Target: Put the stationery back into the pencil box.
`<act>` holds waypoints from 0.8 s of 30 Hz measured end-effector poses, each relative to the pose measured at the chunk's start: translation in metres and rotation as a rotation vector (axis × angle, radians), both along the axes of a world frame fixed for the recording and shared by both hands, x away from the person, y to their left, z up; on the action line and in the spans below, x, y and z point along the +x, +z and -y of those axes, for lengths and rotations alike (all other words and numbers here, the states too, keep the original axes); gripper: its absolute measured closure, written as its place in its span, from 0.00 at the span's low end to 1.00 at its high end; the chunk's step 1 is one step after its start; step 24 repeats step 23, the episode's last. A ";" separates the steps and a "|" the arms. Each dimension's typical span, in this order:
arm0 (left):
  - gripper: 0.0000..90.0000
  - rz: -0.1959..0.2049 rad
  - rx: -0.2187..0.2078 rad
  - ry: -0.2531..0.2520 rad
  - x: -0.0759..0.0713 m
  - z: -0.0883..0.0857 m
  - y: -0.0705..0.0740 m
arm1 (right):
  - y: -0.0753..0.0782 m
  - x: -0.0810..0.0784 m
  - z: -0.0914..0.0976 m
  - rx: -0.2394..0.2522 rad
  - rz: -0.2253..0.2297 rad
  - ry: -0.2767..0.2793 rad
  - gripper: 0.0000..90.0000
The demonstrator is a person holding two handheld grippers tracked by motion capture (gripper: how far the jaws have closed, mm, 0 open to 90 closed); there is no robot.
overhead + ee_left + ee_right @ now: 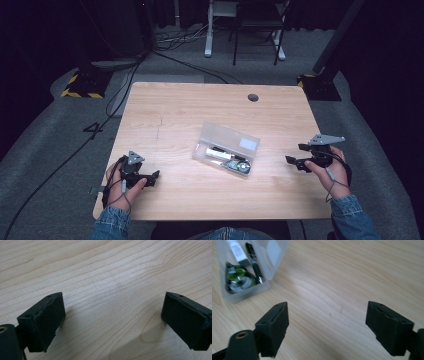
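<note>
1. Was a wooden table (165,107), light brown, with wavy grain lines.
2. Had a small round hole (253,97) near the far edge.
3. Held a clear plastic box (226,148) near the middle, lid open and tipped back.
4. Lay flat on the wood, with a white tube (218,154), a thin black stick (254,262) and a green and black thing (238,280) inside.
5. Stood on grey carpet floor (45,145).

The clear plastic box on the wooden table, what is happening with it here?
A person sits at the light wooden table with a claw in each hand. The clear plastic box, lid open, lies in the middle with small items inside. The left claw and the right claw are both open, holding nothing, one on each side of it.
</note>
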State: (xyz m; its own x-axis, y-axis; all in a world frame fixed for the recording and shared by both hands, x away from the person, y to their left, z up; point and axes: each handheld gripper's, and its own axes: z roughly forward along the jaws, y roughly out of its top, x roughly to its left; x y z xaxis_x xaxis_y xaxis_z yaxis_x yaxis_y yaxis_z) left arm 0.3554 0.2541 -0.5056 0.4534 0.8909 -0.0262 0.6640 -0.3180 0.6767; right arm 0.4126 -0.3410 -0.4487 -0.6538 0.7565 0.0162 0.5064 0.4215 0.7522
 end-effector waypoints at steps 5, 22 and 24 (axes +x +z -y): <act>0.06 0.001 -0.001 0.004 0.001 0.000 0.000 | -0.018 0.000 0.010 -0.022 -0.025 -0.045 0.20; 0.05 0.003 0.000 0.005 0.001 0.001 0.000 | -0.055 0.003 0.018 -0.034 -0.006 -0.148 0.15; 0.05 0.001 -0.003 0.005 0.001 0.001 0.000 | -0.055 0.003 0.018 -0.035 -0.008 -0.149 0.15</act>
